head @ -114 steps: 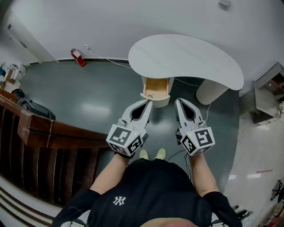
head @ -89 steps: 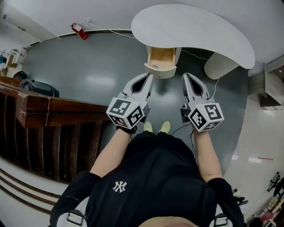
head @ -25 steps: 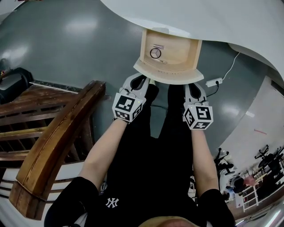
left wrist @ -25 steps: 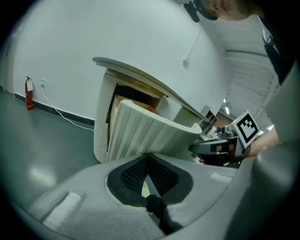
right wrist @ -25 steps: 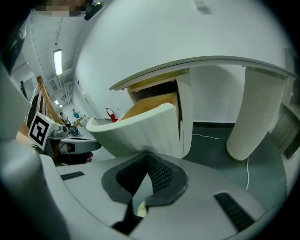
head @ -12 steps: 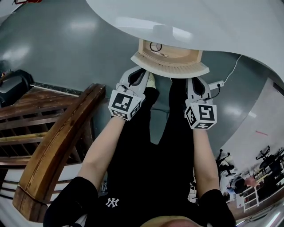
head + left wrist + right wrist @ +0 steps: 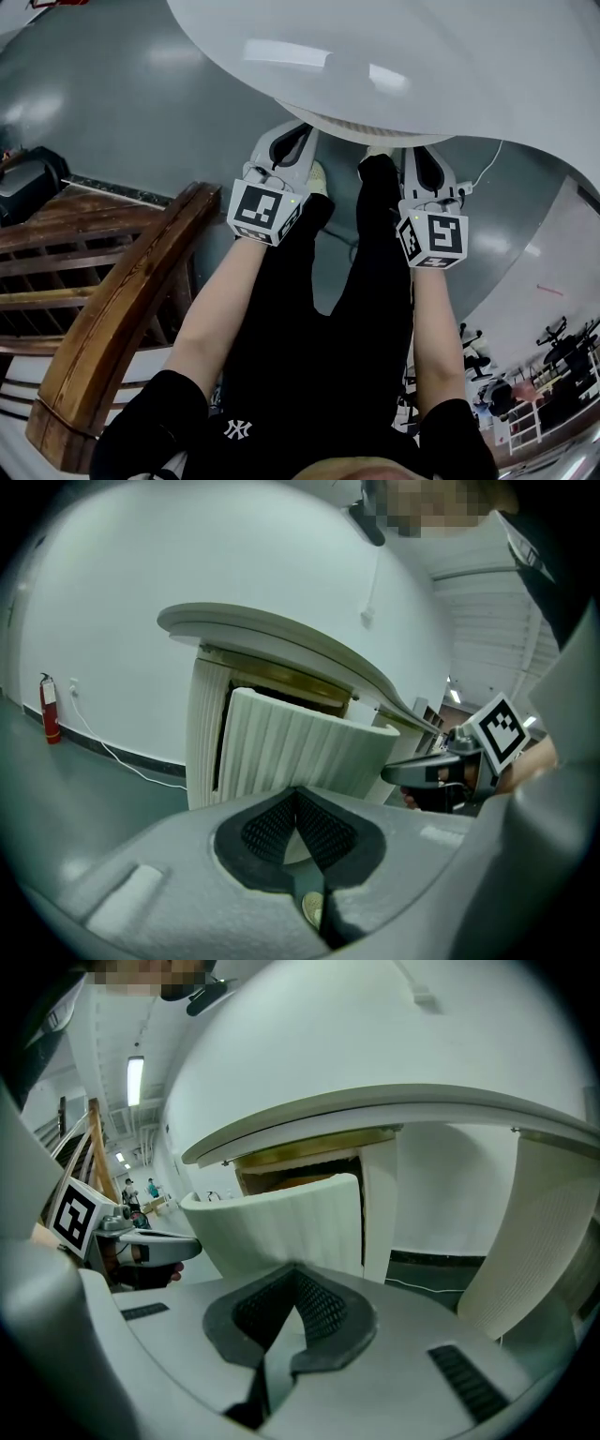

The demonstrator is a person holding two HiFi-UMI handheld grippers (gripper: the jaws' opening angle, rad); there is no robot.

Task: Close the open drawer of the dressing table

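Observation:
The dressing table's white top (image 7: 394, 56) fills the upper head view. Beneath its edge only the ribbed white drawer front (image 7: 361, 127) shows; the drawer is almost fully in. In the left gripper view the drawer front (image 7: 300, 747) still stands slightly out from the ribbed cabinet, with a dark gap behind it. My left gripper (image 7: 302, 129) is shut, its tips against the left part of the front. My right gripper (image 7: 413, 152) is shut too, its tips against the right part of the drawer front (image 7: 281, 1222). Neither holds anything.
A brown wooden banister (image 7: 122, 300) runs along my left. The person's dark-trousered legs (image 7: 366, 281) stand below the grippers. A power strip with a cable (image 7: 466, 185) lies on the grey floor at right. A ribbed white pedestal (image 7: 539, 1241) supports the table further right.
The drawer has slid back under the table top; its wooden inside and contents are no longer visible. Both grippers moved forward with the drawer front.

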